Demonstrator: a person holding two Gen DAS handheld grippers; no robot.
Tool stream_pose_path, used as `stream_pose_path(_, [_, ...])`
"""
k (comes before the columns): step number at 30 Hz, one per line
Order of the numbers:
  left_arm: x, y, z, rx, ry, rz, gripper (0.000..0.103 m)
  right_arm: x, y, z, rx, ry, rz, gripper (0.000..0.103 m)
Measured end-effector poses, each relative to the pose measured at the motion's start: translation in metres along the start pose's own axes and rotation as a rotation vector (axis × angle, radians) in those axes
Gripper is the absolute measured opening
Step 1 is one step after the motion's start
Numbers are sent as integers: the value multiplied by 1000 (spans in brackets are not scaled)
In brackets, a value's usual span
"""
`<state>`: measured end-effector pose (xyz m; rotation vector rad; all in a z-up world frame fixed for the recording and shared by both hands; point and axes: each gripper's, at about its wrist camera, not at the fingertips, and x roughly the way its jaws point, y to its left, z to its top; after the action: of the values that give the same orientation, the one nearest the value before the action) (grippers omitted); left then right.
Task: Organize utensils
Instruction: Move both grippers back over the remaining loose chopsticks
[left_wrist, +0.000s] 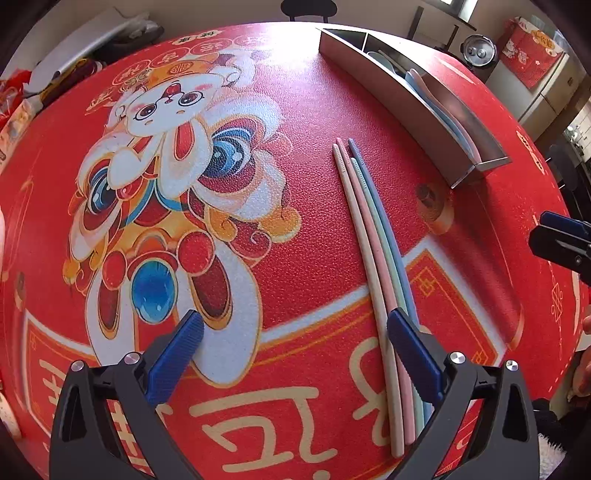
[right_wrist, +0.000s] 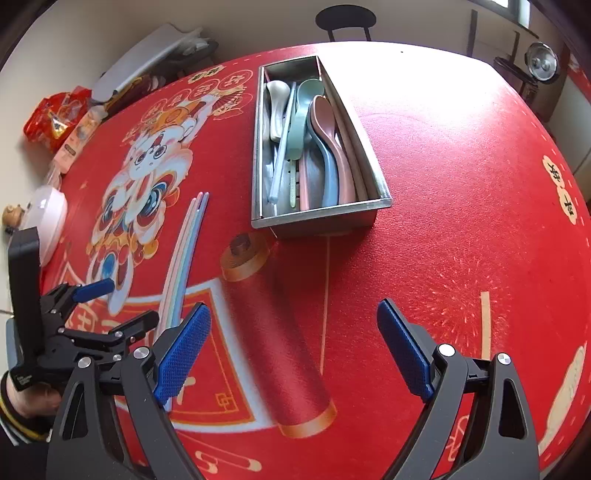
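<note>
Your left gripper (left_wrist: 295, 328) stands wide, its right pad beside four loose chopsticks (left_wrist: 373, 236); clamp unevenly and they fan apart. Your right gripper (right_wrist: 293, 325) gapes over bare mat. Farther off, the crowded tray (right_wrist: 369, 162) may reject long sticks.

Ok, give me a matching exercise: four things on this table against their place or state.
Things:
1. four pastel chopsticks
2. spoons
3. right gripper
4. left gripper

Places or states:
A. inside the metal tray
B. open over bare red tablecloth
C. lying side by side on the cloth
D. open, one finger over the chopsticks' near ends

Pairs: 1-C, 2-A, 3-B, 4-D
</note>
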<state>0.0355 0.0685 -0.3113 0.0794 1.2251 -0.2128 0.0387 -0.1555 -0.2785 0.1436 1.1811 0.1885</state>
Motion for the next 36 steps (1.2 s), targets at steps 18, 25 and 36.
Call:
stream_pose_path(18, [4,1,8,-43,-2,22,98,5,-4,2,15,16,-34,88])
stream_pose_path(25, [4,0,5,-56,-7,25,98,13,-9,3,47,69,-22,88])
stream_pose_path(36, [6,-5,11,-32,33,39,98,13,-1,3,25,72,-28,88])
